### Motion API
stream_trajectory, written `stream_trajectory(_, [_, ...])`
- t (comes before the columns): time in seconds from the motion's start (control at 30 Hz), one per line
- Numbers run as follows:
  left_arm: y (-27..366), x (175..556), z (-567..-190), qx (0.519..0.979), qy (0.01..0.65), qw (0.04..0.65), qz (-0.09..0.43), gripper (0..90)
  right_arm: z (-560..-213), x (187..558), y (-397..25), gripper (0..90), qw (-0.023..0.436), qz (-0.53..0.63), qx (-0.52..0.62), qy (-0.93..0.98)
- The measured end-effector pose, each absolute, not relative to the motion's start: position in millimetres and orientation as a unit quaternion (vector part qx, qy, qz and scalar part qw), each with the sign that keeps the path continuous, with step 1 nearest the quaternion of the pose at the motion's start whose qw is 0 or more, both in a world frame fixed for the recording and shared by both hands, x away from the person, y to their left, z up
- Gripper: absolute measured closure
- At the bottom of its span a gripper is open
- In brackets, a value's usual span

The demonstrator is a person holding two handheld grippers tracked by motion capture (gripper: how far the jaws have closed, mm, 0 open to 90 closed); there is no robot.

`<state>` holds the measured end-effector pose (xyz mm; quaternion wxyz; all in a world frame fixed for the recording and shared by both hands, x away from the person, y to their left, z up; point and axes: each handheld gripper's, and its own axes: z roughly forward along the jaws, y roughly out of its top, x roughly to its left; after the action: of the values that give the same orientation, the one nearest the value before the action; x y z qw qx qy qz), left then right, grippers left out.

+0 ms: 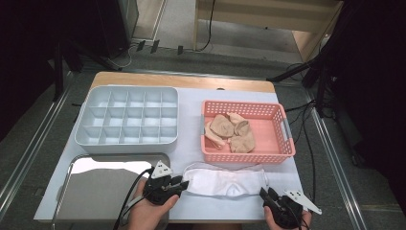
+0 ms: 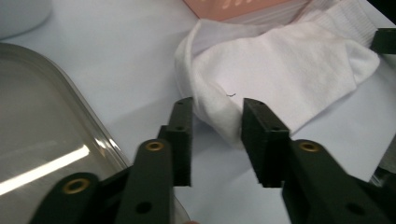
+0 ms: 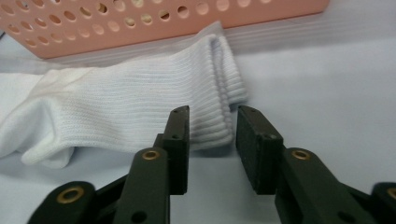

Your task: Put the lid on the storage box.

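A white sock (image 1: 225, 182) lies flat across the table's front, just before the pink basket (image 1: 246, 158). My left gripper (image 1: 184, 183) is at the sock's left end. In the left gripper view the sock (image 2: 285, 70) has its rounded end between the jaws of the left gripper (image 2: 217, 109), which stand open and do not squeeze it. My right gripper (image 1: 265, 192) is at the sock's right end. In the right gripper view the ribbed cuff of the sock (image 3: 140, 112) reaches in between the parted jaws of the right gripper (image 3: 213, 114).
Several beige socks (image 1: 232, 132) lie in the pink basket (image 3: 140, 28). A white compartment tray (image 1: 127, 143) stands at the back left. A shiny metal tray (image 1: 95, 187) lies at the front left, close beside my left gripper; its rim (image 2: 88, 116) curves past the left jaw.
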<state>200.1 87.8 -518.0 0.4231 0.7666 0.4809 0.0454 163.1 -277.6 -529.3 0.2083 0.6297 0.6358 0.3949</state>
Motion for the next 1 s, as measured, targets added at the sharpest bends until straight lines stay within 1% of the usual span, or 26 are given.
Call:
stream_trajectory(0.03, [89,201,-518,0.768,0.480,0.422,0.042,83.0,-529,164,-275,79.6,0.208,0.390,0.627,0.641])
stream_trajectory(0.07, [89,201,-519,0.769,0.478,0.423,0.040,83.0,-529,164,-275,79.6,0.208,0.390,0.627,0.641])
stream_trajectory(0.1, [90,201,-519,0.769,0.476,0.426,0.036,89.3,-528,163,-274,84.3,0.209,0.394,0.626,0.640])
stream_trajectory(0.13, [91,201,-519,0.770,0.473,0.428,0.034,90.0,-527,163,-275,85.1,0.210,0.395,0.625,0.640])
stream_trajectory(0.23, [92,200,-517,0.770,0.469,0.432,0.033,90.0,-522,161,-278,85.8,0.212,0.402,0.622,0.637])
stream_trajectory(0.37, [97,198,-512,0.766,0.464,0.445,0.026,90.0,-508,153,-292,86.0,0.222,0.428,0.611,0.628])
stream_trajectory(0.43, [102,194,-506,0.767,0.456,0.450,0.013,90.0,-502,147,-297,86.0,0.224,0.432,0.609,0.626])
stream_trajectory(0.5, [106,191,-504,0.768,0.453,0.452,-0.004,90.0,-501,141,-301,86.1,0.218,0.431,0.609,0.629])
stream_trajectory(0.57, [108,191,-504,0.768,0.453,0.452,-0.009,90.0,-501,135,-306,86.0,0.211,0.429,0.609,0.633])
stream_trajectory(0.63, [109,189,-506,0.775,0.451,0.443,-0.020,90.0,-501,130,-309,86.1,0.207,0.427,0.609,0.635])
stream_trajectory(0.7, [107,187,-511,0.789,0.445,0.424,-0.020,90.0,-503,128,-311,86.1,0.201,0.421,0.609,0.642])
stream_trajectory(0.73, [107,187,-511,0.789,0.445,0.424,-0.020,90.0,-505,128,-310,86.1,0.197,0.415,0.609,0.647])
stream_trajectory(0.77, [104,186,-520,0.801,0.444,0.402,-0.003,90.0,-509,130,-309,86.1,0.191,0.407,0.610,0.652])
stream_trajectory(0.87, [103,186,-526,0.799,0.449,0.401,0.002,90.0,-519,136,-307,85.2,0.176,0.383,0.613,0.668])
stream_trajectory(0.9, [103,186,-526,0.799,0.449,0.401,0.002,88.6,-521,137,-307,83.2,0.178,0.383,0.612,0.668])
stream_trajectory(0.93, [103,186,-525,0.795,0.450,0.406,0.005,85.0,-520,137,-307,80.9,0.185,0.390,0.614,0.661])
stream_trajectory(0.97, [103,186,-523,0.793,0.450,0.411,0.011,85.0,-520,137,-307,80.9,0.185,0.390,0.614,0.661])
stream_trajectory(1.0, [103,185,-521,0.790,0.453,0.414,0.018,79.0,-519,137,-309,79.4,0.189,0.398,0.612,0.656])
